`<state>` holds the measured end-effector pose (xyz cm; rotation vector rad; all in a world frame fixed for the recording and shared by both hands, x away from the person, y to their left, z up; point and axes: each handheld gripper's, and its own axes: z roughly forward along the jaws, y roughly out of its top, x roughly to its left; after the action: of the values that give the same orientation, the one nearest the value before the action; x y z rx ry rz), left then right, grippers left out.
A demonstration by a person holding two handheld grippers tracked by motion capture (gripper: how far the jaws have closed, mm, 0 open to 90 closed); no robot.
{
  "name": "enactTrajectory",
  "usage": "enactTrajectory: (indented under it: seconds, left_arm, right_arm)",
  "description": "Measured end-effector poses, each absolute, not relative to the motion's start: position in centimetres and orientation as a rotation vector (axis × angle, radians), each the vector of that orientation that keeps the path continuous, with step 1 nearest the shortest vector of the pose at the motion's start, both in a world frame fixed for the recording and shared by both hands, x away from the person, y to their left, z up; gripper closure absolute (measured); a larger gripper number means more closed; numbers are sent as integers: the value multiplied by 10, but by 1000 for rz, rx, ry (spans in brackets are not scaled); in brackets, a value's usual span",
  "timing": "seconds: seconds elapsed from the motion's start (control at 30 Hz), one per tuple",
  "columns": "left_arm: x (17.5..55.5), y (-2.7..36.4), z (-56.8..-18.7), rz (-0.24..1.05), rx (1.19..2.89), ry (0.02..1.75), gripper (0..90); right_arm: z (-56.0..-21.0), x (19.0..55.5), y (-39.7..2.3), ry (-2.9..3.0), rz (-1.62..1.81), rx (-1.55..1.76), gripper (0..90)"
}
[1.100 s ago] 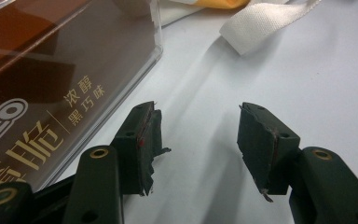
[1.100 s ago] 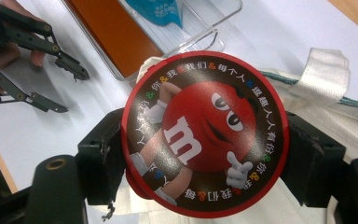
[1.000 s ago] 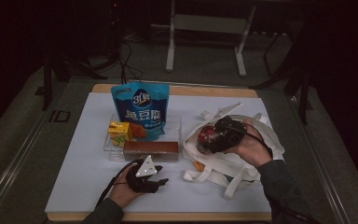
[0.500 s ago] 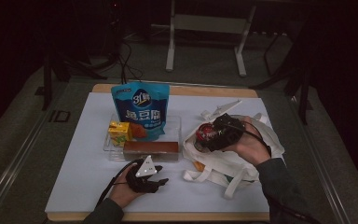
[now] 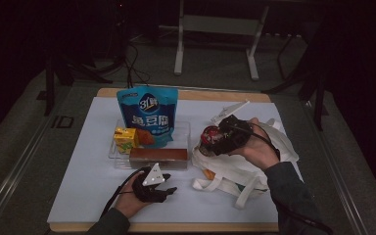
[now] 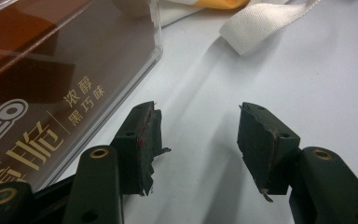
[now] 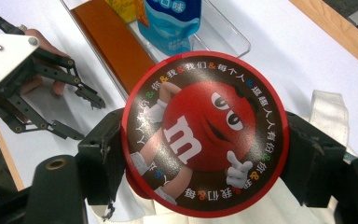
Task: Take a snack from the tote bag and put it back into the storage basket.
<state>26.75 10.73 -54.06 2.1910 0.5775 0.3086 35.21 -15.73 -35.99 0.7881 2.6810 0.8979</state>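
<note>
Red-rimmed brown round tin (image 7: 205, 135) with red cartoon candy figure; blue snack pouch (image 5: 148, 115); brown box (image 5: 158, 157); white tote bag (image 5: 245, 169); white tabletop (image 5: 83, 166).

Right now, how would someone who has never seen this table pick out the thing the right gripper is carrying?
Start at the white cloth bag on the table's right side. Just above it, the right gripper has its jaws clamped on a round red candy tin. Unlike the blue pouch and brown box, it shows a red cartoon candy marked "m".
</note>
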Motion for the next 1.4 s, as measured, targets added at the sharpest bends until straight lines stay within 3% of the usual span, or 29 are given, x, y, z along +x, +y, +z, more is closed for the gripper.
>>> enactTrajectory:
  seconds: [1.4]
  left_arm:
    - [268,107,-541,301,2191,581,469]
  right_arm:
    - [-357,367,-124,2695,918,738,254]
